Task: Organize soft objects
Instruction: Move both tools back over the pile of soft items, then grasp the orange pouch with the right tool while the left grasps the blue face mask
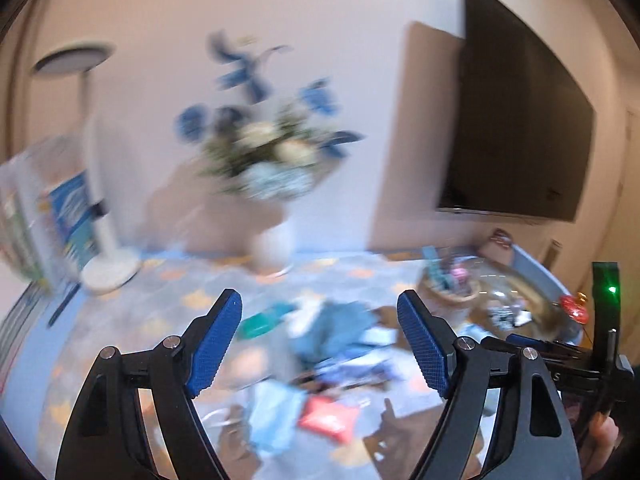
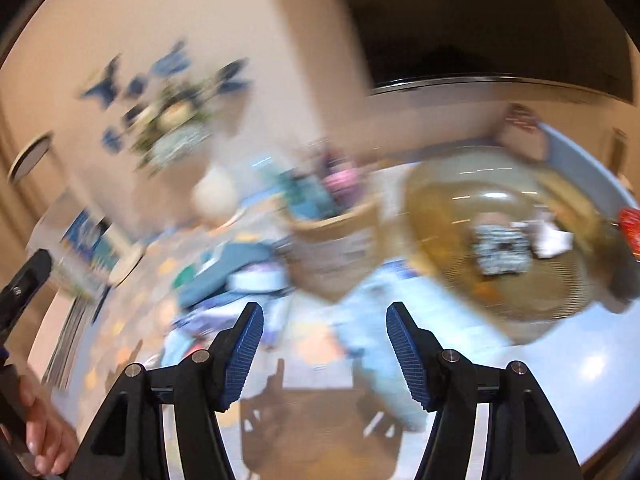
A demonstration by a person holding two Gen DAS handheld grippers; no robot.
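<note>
Both views are motion-blurred. A heap of soft items [image 1: 340, 344] in blue, teal and white lies on the patterned tablecloth, with a red pouch [image 1: 328, 418] and a light blue cloth [image 1: 276, 416] nearer me. My left gripper [image 1: 320, 340] is open and empty above the heap. My right gripper [image 2: 324, 352] is open and empty above a light blue cloth [image 2: 384, 340]; the heap [image 2: 232, 276] is to its left. A beige basket [image 2: 340, 252] holds several coloured items.
A white vase with flowers [image 1: 272, 240] and a white lamp [image 1: 104, 240] stand at the back. A large round glass bowl [image 2: 512, 248] with small items sits at the right. A TV [image 1: 520, 120] hangs on the wall. Books [image 1: 68, 220] stand far left.
</note>
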